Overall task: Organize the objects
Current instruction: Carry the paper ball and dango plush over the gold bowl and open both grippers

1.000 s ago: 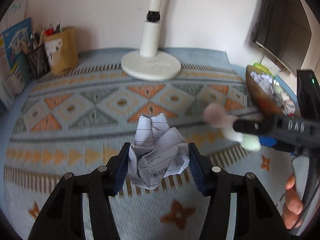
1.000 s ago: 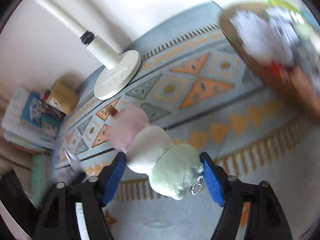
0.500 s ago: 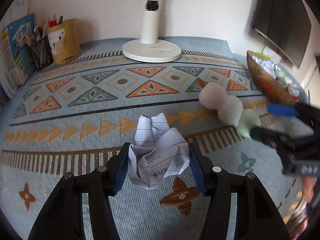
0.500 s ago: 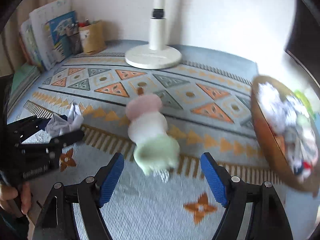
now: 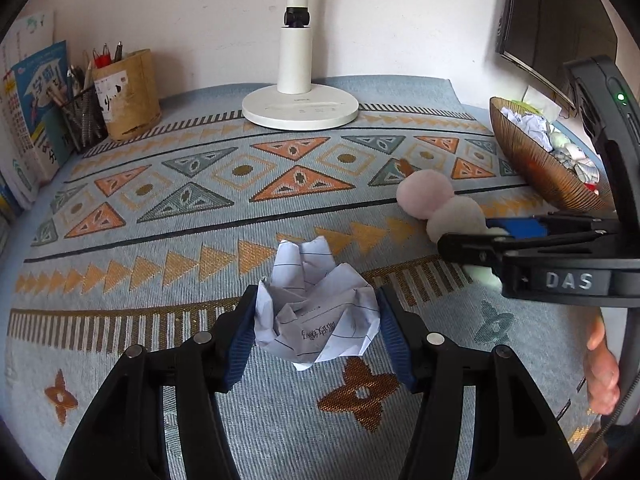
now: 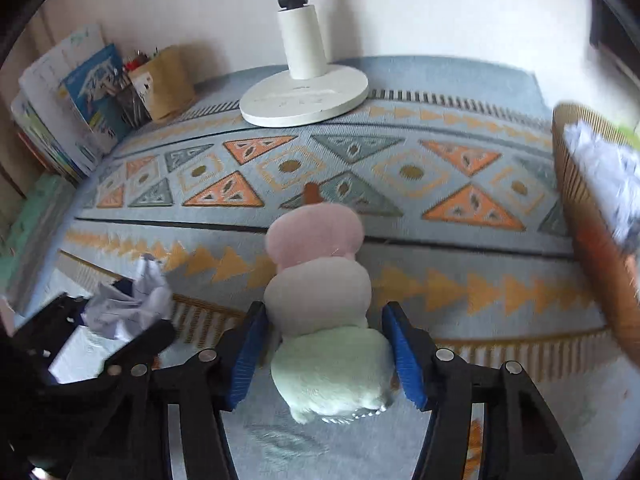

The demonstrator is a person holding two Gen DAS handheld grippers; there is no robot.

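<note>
Plush skewer (image 6: 320, 304) stacks pink, white, green balls; paper ball (image 5: 316, 322) crumpled, lined.

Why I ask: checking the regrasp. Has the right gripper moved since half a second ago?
Yes. The right gripper advanced toward the lamp base; its jaws now flank the plush toy.
</note>
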